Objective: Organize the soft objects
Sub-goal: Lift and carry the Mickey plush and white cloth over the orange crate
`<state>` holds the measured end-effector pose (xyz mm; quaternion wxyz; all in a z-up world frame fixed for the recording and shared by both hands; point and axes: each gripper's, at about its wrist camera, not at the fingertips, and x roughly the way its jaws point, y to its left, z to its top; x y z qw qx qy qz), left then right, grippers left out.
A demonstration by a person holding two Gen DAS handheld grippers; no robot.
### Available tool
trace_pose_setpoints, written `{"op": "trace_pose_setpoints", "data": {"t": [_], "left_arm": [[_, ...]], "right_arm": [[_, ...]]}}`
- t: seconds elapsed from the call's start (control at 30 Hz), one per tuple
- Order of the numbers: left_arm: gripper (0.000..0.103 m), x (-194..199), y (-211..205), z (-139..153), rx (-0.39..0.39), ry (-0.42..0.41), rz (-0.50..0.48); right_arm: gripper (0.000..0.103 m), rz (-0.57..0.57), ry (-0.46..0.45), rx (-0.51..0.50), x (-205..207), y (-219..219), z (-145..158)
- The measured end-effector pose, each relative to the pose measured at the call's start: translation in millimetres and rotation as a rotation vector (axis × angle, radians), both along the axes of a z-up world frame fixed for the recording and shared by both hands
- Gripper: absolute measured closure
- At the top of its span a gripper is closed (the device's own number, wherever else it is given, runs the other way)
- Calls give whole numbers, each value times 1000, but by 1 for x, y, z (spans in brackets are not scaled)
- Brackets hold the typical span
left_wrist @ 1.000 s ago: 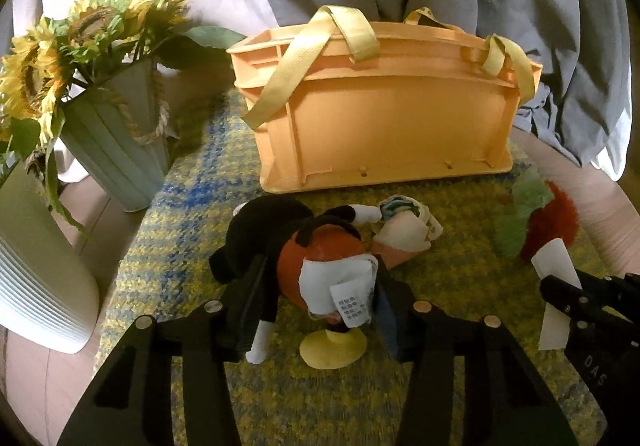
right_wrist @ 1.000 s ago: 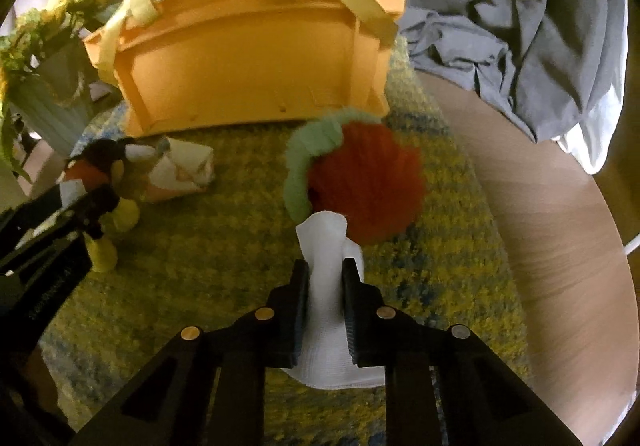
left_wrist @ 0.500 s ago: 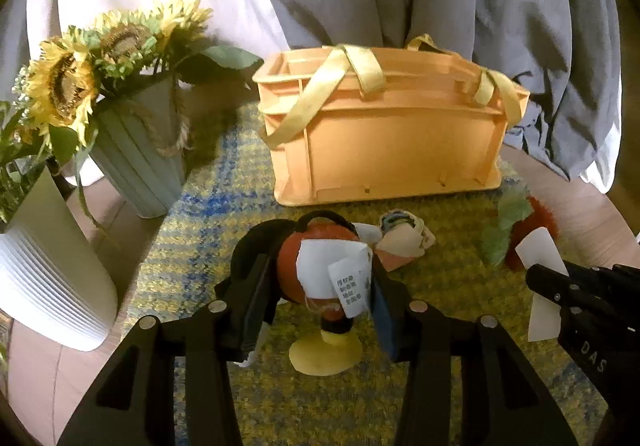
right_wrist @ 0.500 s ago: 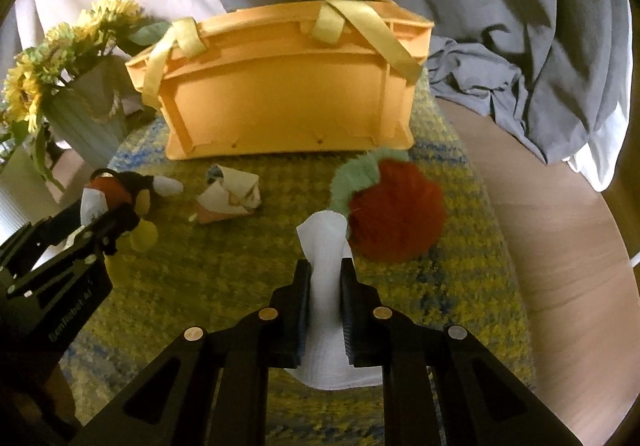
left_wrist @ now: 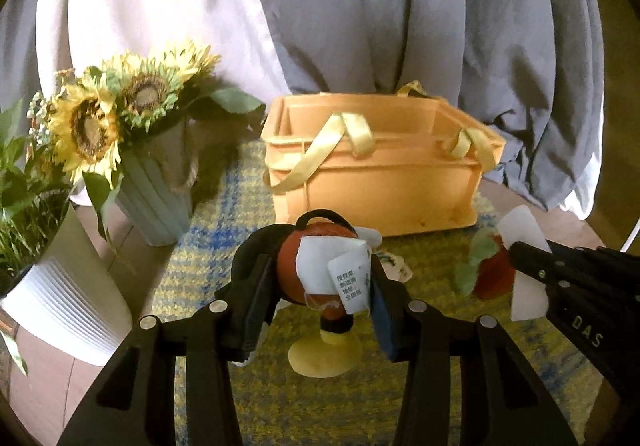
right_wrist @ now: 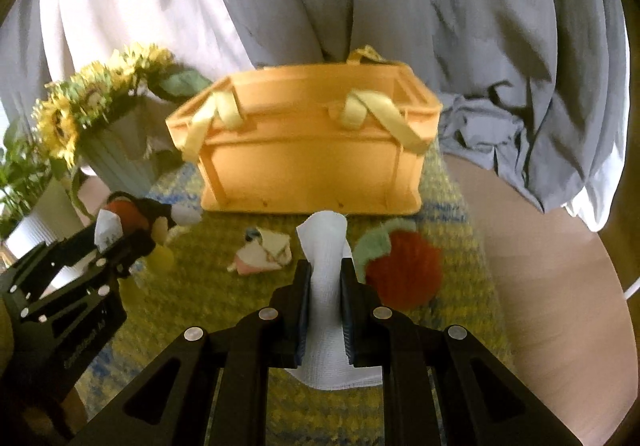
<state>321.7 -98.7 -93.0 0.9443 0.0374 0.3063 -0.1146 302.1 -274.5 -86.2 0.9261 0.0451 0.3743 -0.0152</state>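
Left gripper (left_wrist: 316, 282) clenched on plush doll (left_wrist: 316, 266), clear of the mat (left_wrist: 224, 246); right gripper (right_wrist: 325, 286) clamped on strawberry plush's white tag (right_wrist: 326, 278), strawberry plush (right_wrist: 400, 270) at 2 o'clock; orange basket (right_wrist: 308, 162) at 12

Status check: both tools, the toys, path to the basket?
Left tool shut on mouse plush. Right tool shut on strawberry plush's white tag. Orange basket ahead, nothing between.

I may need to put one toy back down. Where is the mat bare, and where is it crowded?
Bare: the woven mat between the small folded plush and the left gripper, and the wooden tabletop right of the red plush. Crowded: the strip along the orange basket.
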Motion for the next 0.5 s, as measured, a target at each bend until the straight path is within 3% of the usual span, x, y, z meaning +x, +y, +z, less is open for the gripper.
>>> {"op": "trace_pose_setpoints", "data": {"t": [0.5], "left_arm": [[58, -3, 3, 53, -33, -128, -13]], "right_arm": [[88, 15, -129, 57, 4, 2, 45]]}}
